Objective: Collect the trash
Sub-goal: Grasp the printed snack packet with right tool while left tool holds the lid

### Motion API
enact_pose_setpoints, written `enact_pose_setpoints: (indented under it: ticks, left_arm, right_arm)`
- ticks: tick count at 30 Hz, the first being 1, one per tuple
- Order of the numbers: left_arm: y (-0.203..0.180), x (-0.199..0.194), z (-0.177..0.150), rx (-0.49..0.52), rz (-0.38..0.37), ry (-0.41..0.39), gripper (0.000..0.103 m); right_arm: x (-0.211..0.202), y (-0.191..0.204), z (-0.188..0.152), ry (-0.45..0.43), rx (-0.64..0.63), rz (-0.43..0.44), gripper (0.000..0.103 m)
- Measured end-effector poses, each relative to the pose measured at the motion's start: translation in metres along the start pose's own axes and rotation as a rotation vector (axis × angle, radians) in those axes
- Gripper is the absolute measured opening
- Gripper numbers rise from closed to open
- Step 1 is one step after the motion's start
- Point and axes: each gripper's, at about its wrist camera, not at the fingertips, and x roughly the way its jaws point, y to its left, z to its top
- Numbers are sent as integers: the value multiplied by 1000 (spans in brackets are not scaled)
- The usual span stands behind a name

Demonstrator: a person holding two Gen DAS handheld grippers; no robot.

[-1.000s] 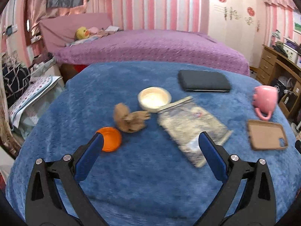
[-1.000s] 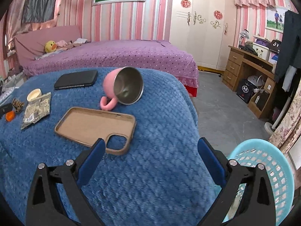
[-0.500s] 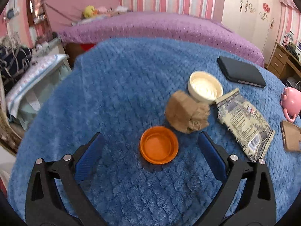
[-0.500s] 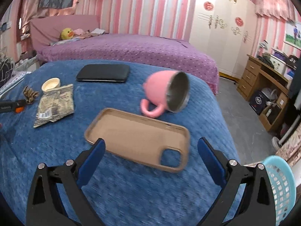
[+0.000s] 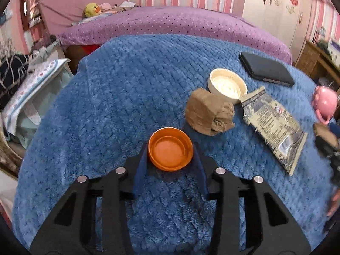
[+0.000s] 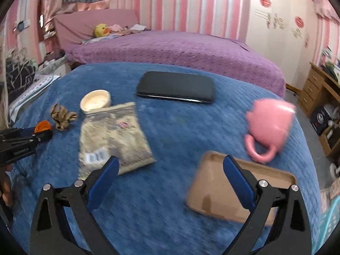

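Observation:
An orange cap (image 5: 170, 152) lies on the blue blanket (image 5: 119, 97). My left gripper (image 5: 171, 159) is shut on it, a blue pad on each side; the same gripper shows in the right wrist view (image 6: 40, 132). Beyond the cap lie a crumpled brown paper (image 5: 209, 114), a cream lid (image 5: 227, 85) and a flat printed wrapper (image 5: 274, 125). My right gripper (image 6: 170, 170) is open and empty above the blanket, between the wrapper (image 6: 114, 138) and a tan phone case (image 6: 238, 189).
A black case (image 6: 176, 87) lies at the back. A pink mug (image 6: 269, 125) lies on its side at the right. A light blue basket (image 6: 329, 225) stands off the bed at the lower right. A purple bed (image 5: 170, 23) is behind.
My left gripper moved onto the orange cap and shut on it. My right gripper swung left across the bed, from the phone case toward the wrapper, still open.

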Motion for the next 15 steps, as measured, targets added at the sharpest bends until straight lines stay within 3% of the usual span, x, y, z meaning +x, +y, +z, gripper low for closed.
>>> enact_pose_setpoints:
  ticks: [6, 11, 13, 15]
  left_arm:
    - [5, -6, 3, -5, -16, -15, 39]
    - [-1, -12, 3, 19, 1, -27, 39]
    - [-1, -14, 4, 19, 13, -32, 39]
    - [0, -15, 6, 4, 12, -34, 40]
  right_arm:
    - [27, 30, 19, 31, -79, 24, 96]
    - [63, 39, 24, 142, -92, 88, 95]
    - [65, 39, 24, 152, -93, 117, 91]
    - [65, 40, 23, 151, -95, 166, 77]
